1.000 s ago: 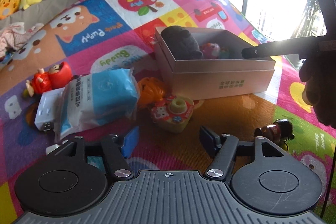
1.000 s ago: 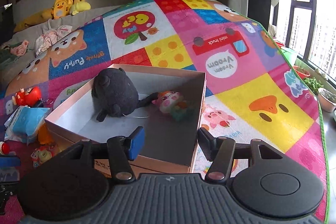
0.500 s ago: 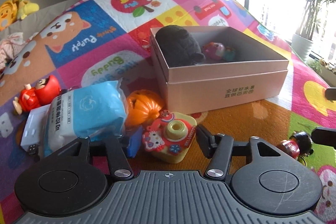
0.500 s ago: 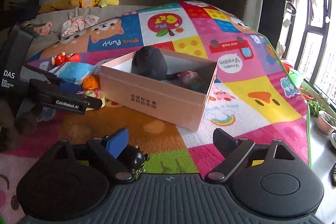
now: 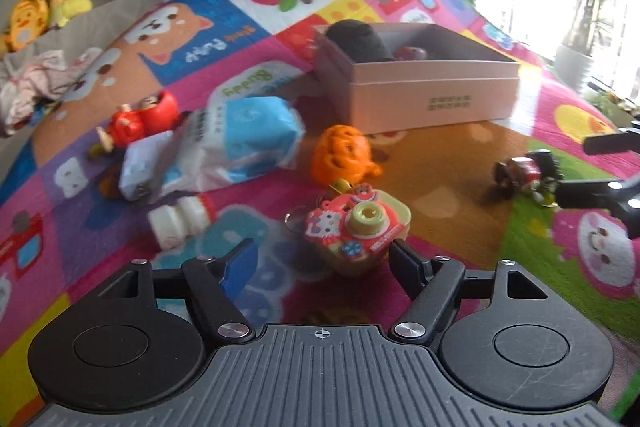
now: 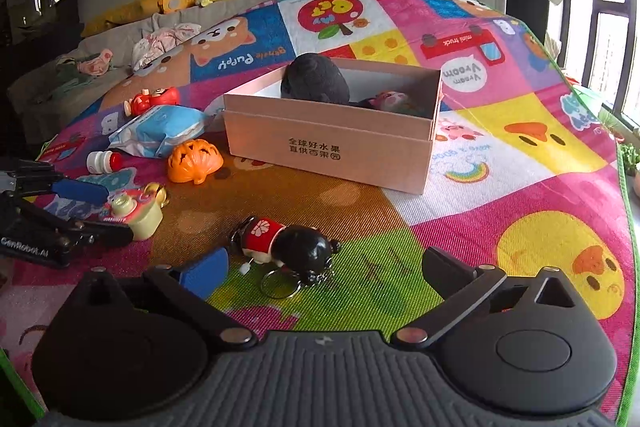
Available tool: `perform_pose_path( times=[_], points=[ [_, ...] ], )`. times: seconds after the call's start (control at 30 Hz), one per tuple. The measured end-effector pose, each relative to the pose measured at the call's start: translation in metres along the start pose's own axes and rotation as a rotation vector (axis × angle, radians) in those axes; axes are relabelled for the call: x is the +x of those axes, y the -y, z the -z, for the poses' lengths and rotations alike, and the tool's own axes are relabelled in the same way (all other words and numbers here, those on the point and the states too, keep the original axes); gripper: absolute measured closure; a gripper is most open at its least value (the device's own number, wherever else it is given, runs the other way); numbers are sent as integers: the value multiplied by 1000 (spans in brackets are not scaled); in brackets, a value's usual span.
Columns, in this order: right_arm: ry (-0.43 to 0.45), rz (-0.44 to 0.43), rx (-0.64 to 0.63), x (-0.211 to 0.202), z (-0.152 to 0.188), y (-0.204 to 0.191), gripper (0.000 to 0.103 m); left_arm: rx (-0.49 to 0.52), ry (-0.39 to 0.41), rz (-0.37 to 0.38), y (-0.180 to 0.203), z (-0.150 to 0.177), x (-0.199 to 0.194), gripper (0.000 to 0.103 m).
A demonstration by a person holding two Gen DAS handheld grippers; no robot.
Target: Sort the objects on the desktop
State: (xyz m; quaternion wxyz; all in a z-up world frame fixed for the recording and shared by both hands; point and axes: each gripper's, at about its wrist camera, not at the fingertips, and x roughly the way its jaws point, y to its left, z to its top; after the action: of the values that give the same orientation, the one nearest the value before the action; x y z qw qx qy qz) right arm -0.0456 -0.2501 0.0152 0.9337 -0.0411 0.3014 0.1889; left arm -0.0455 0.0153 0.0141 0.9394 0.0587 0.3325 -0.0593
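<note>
Two grippers low over the play mat, each with a toy before its spread jaws.

The toy camera keychain [image 5: 360, 223] lies on the play mat [image 6: 500, 195] just ahead of the left gripper [image 5: 320, 259], whose jaws have just been opening; the toy seems to sit between the fingertips untouched, though blur makes contact hard to judge. The black-headed doll keychain [image 6: 288, 247] (red jacket, metal ring) lies on the green patch between the tips of the right gripper [image 6: 320, 267], whose jaws have just been opening and stand wide, clear of it. Beyond are the orange pumpkin toy [image 6: 195, 161], a small white bottle [image 6: 102, 161], a blue tissue pack [image 6: 160, 131] and a red figure [image 6: 154, 99]. Farther back the pink box [image 6: 332, 155] holds a dark plush [image 6: 314, 79] and a small pink toy [image 6: 388, 99].
</note>
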Motion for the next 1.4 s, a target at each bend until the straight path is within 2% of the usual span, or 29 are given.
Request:
perform_pose_path(
  times=[0.07, 0.13, 0.2, 0.47, 0.53, 0.63, 0.7, 0.9, 1.0, 1.13, 1.17, 1.2, 1.27, 1.4],
  points=[
    [1, 6, -6, -2, 1, -2, 0, -42, 4, 18, -10, -2, -1, 25],
    [-6, -1, -1, -2, 2, -3, 0, -80, 4, 91, -16, -4, -5, 20],
    [-17, 2, -3, 0, 2, -4, 0, -89, 6, 129, -10, -6, -5, 14],
    [-35, 40, -2, 4, 3, -7, 0, -124, -4, 133, 19, -27, 25, 14],
    [-34, 44, -2, 4, 3, -7, 0, -112, -7, 109, 22, -29, 32, 17],
    [-28, 48, -14, 3, 3, -10, 0, -84, -4, 88, 25, -27, 33, 29],
    [-24, 49, -25, 2, 4, -12, 0, -65, -3, 90, 25, -23, 29, 42],
    [-30, 39, -44, 6, 0, -17, 0, -43, -21, 170, 22, -2, 1, 41],
    [-42, 22, -10, 13, -6, -20, 0, -36, -27, 194, 23, 8, -12, 39],
    [-79, 29, 67, 29, -15, -25, 1, -53, -31, 200, 20, 12, -18, 24],
    [-86, 36, 72, 32, -16, -27, 7, -54, -28, 199, 20, 12, -18, 20],
    [-97, 39, 61, 35, -18, -30, 20, -52, -26, 196, 20, 12, -18, 17],
    [-106, 59, 23, 37, -19, -36, 32, -44, -26, 175, 22, 12, -16, 15],
    [-96, 41, -5, 27, -19, -34, 32, -29, -28, 148, 25, 11, -11, 15]
  ],
)
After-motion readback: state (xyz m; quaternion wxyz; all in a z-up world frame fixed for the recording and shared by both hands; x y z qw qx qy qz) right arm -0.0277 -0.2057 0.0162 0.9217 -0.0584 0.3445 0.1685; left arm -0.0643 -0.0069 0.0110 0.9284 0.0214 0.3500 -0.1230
